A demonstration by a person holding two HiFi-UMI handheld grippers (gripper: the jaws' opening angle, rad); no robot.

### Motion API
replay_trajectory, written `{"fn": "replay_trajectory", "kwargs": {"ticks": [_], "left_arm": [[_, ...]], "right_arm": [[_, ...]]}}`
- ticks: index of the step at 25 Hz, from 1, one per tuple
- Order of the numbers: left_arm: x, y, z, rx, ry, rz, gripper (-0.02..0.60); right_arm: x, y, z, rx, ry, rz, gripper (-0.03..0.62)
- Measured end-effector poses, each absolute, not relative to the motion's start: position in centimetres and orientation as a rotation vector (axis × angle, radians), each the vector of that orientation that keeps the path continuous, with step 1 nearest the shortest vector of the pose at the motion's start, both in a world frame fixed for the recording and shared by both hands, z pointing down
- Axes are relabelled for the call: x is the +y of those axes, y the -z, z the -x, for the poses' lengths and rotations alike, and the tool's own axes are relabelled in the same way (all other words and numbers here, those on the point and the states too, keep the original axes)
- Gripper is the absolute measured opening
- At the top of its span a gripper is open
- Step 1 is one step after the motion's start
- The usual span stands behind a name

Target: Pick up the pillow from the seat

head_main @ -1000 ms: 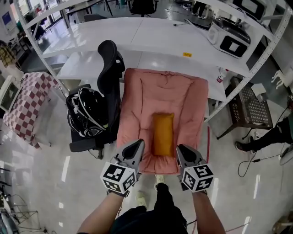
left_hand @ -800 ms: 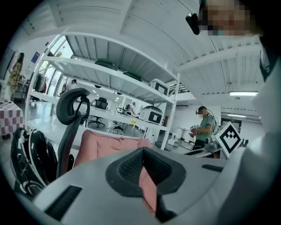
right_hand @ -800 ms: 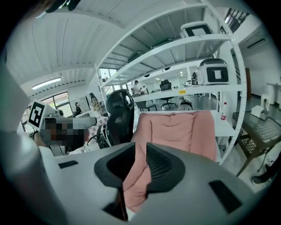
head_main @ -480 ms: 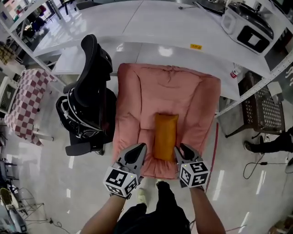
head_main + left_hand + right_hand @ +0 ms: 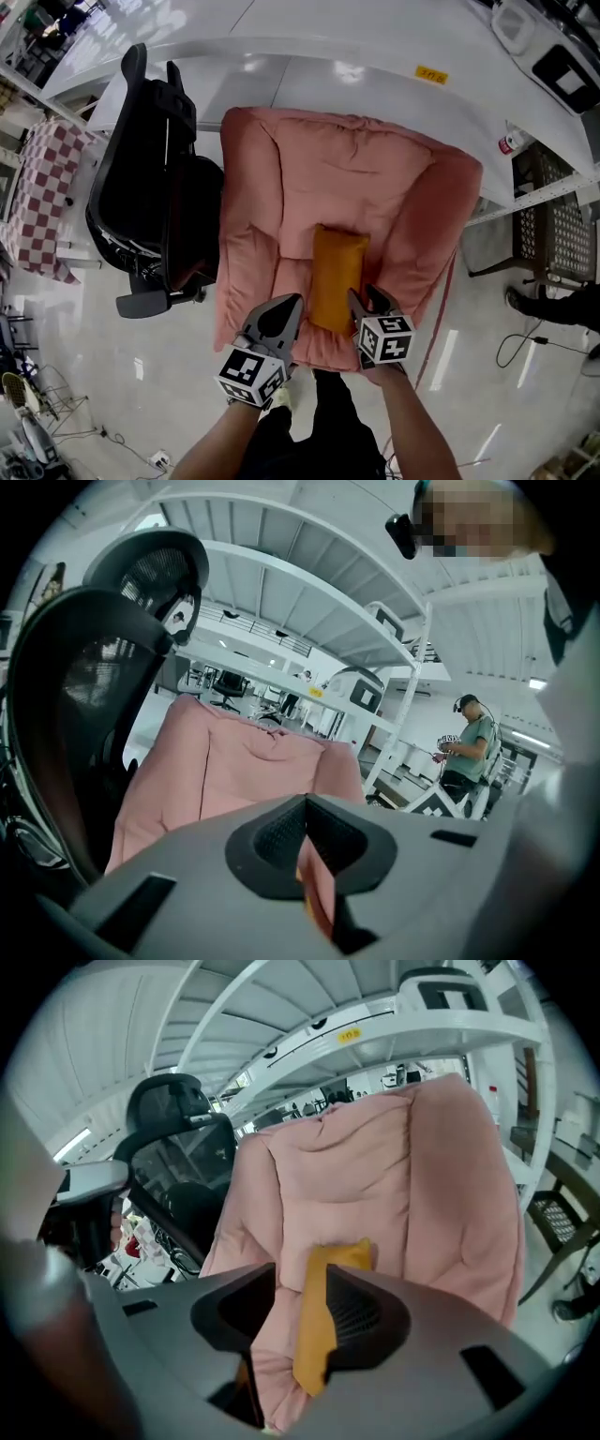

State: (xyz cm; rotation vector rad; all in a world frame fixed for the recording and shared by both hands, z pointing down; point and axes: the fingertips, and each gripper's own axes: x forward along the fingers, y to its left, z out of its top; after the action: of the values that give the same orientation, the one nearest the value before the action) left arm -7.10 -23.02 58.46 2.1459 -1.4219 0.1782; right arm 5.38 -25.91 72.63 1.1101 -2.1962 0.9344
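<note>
An orange pillow [image 5: 336, 277] lies lengthwise on the pink padded seat [image 5: 309, 169]. My right gripper [image 5: 364, 298] is at the pillow's near right corner. Its jaws have just been opening and stand apart. The pillow [image 5: 323, 1316] shows through the gap of the right gripper [image 5: 300, 1283], and the pads do not press on it. My left gripper [image 5: 286, 306] hovers over the seat's front edge, just left of the pillow, its tips together. In the left gripper view the left gripper [image 5: 306, 801] shows only pink seat [image 5: 234, 761] past its tips.
A black office chair [image 5: 150, 206] stands close against the seat's left side. A white table [image 5: 309, 47] runs behind both. A checkered cloth [image 5: 37, 206] is at far left, a wire rack [image 5: 553, 225] at right. A person [image 5: 466, 747] stands to the right.
Both grippers have dropped and moved forward to the seat's front edge, and the view has closed in on the seat. The right jaws have parted.
</note>
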Motion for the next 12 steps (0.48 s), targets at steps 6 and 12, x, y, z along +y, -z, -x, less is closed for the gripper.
{"fn": "replay_trajectory", "kwargs": {"ticks": [6, 12], "left_arm": [[-25.9, -62.9, 6.5, -1.408, -0.2, -2.088, 0.006], [-27.5, -66.5, 5.8, -1.382, -0.233, -2.052, 0.005]], "right_arm": [[-28.9, -77.9, -5.4, -2.134, -0.967, -1.072, 0.176], [-30.3, -82.1, -5.0, -2.089, -1.024, -1.056, 0.206]]}}
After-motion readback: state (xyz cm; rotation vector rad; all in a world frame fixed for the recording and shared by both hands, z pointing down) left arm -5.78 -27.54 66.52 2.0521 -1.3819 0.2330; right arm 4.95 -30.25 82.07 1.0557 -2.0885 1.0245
